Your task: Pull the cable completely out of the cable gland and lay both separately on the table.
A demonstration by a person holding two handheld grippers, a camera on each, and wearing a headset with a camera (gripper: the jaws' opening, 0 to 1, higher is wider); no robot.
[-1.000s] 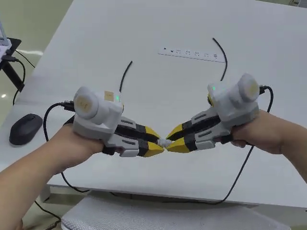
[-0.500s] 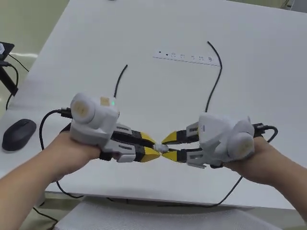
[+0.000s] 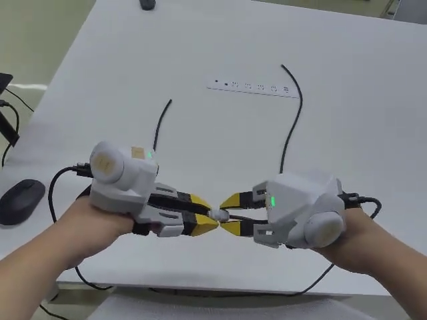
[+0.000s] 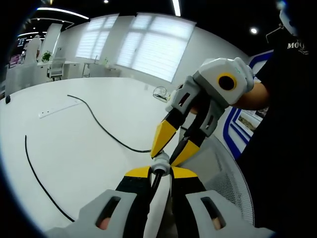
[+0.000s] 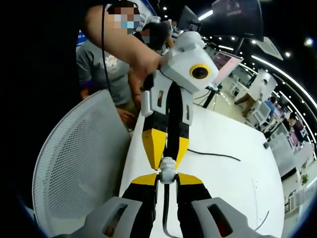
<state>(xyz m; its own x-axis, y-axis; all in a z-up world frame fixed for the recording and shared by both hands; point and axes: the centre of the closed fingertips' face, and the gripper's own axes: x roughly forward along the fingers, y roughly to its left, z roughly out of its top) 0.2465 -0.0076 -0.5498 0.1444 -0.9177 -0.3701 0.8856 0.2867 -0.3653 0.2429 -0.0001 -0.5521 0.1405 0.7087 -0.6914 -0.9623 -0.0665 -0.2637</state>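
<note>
Because the small, pale grey plastic cable gland (image 3: 217,215) is pinched in mid-air over the near edge of the white desk (image 3: 347,73), not resting on it, any slip probably means a fall toward the person's lap or the floor. The thin black cable (image 5: 163,210) is not yet out. It leaves the gland and runs back between the jaws of the right hand-held gripper (image 3: 224,215), which looks closed on the cable right at the gland's mouth (whether its pads also catch the gland's body I cannot tell). The left hand-held gripper (image 3: 211,217) is closed on the gland's other end, tip to tip with the right one.

The main risk is grip. Both hold by the very tips of their jaws, so a hard pull may drag the pads along the smooth jacket or twist the gland out of the left one. A pull off the gland's axis would likely bind the cable in its seal.

Farther out, a white power strip (image 3: 250,87) and loose black leads (image 3: 160,123) lie on the desk, and the freed cable could be mistaken for one of them.
</note>
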